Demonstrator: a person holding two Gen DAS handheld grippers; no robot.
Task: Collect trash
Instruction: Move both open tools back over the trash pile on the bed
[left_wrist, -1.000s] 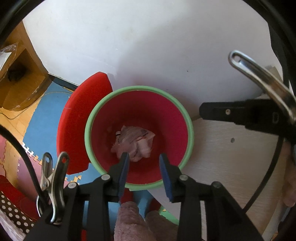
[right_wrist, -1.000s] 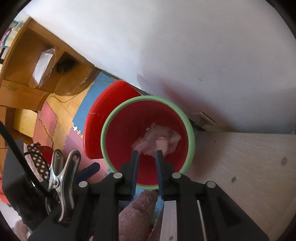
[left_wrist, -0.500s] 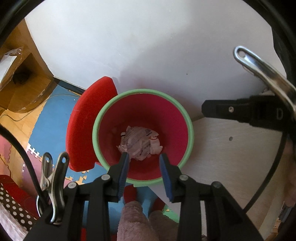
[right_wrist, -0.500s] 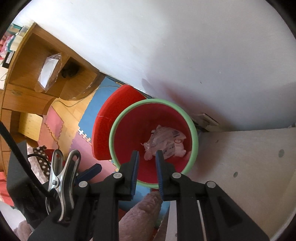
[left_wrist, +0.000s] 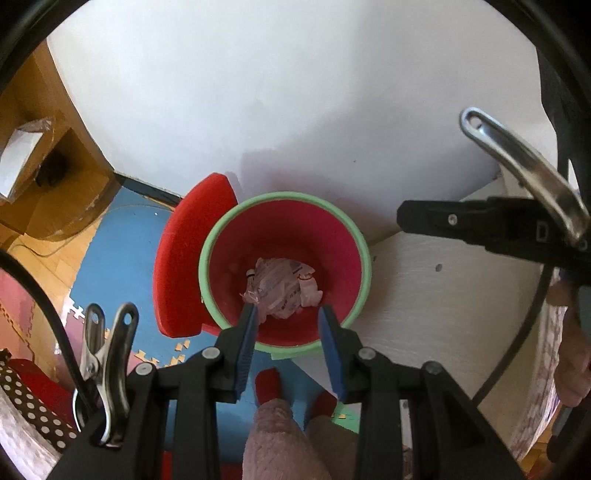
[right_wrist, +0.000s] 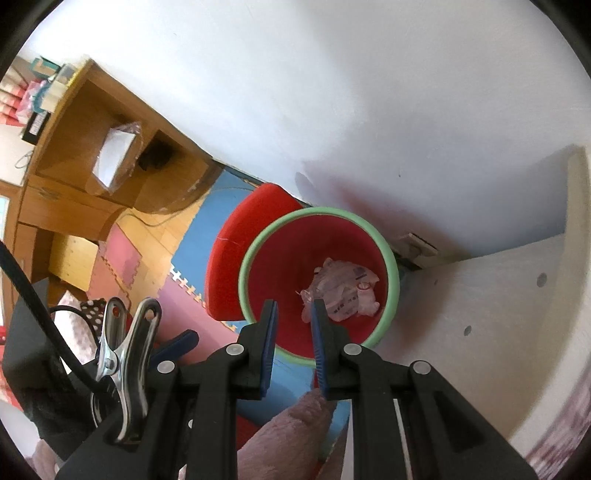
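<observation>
A red bin with a green rim stands on the floor against the white wall. A crumpled printed wrapper lies at its bottom. My left gripper hangs above the bin's near rim, pointing steeply down, its blue pads apart with nothing between them. The right wrist view shows the same bin rim and the wrapper inside. My right gripper hovers over the near rim too, with a narrow empty gap between its pads.
A red lid leans against the bin's left side. A white board stands to the right, a wooden cabinet to the left, foam mats on the floor. A person's legs in fuzzy pink fabric are below.
Both grippers have risen away from the bin, which looks smaller now. The wrapper, blurred near the right fingertips a second ago, has settled at the bin's bottom.
</observation>
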